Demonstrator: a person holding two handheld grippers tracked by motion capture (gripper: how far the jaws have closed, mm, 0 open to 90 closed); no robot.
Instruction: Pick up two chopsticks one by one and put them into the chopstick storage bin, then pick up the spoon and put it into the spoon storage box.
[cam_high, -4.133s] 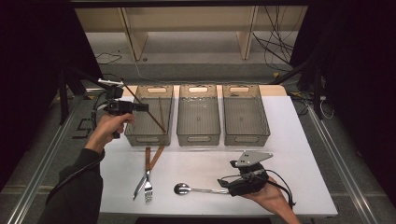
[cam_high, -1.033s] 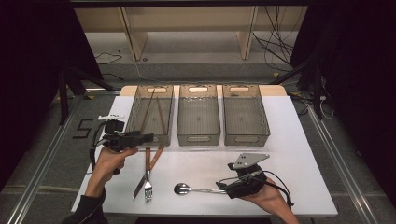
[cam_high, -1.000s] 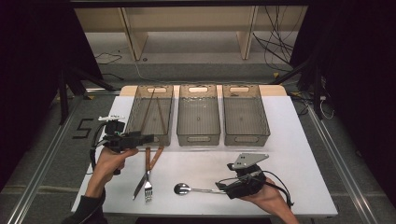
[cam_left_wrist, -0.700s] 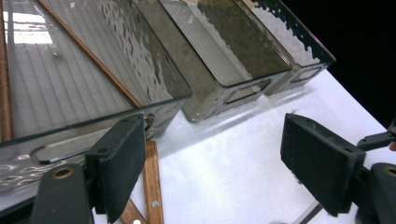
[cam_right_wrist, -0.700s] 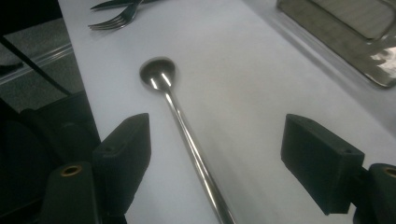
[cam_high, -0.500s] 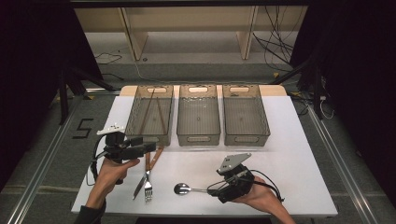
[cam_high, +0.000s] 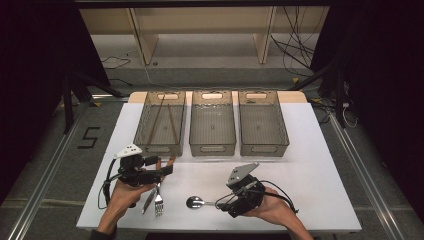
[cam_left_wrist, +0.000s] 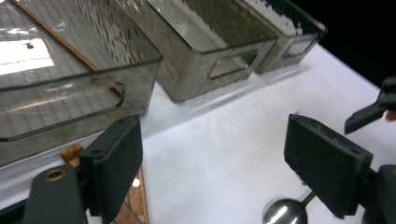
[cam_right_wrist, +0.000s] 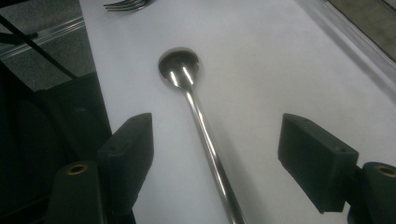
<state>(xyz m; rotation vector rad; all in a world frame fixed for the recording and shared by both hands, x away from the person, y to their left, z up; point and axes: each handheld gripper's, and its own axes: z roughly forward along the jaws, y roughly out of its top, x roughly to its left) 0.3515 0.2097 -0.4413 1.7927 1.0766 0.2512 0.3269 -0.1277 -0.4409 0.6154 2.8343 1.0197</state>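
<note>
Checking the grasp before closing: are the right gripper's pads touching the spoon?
Apart. The right gripper view shows the right gripper open, bare table either side of the spoon handle.

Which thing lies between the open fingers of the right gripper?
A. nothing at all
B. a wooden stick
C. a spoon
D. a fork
C: in the right gripper view the spoon lies on the table with its handle running between the two open fingers, which do not touch it; the fork lies farther off, at the top edge.
</note>
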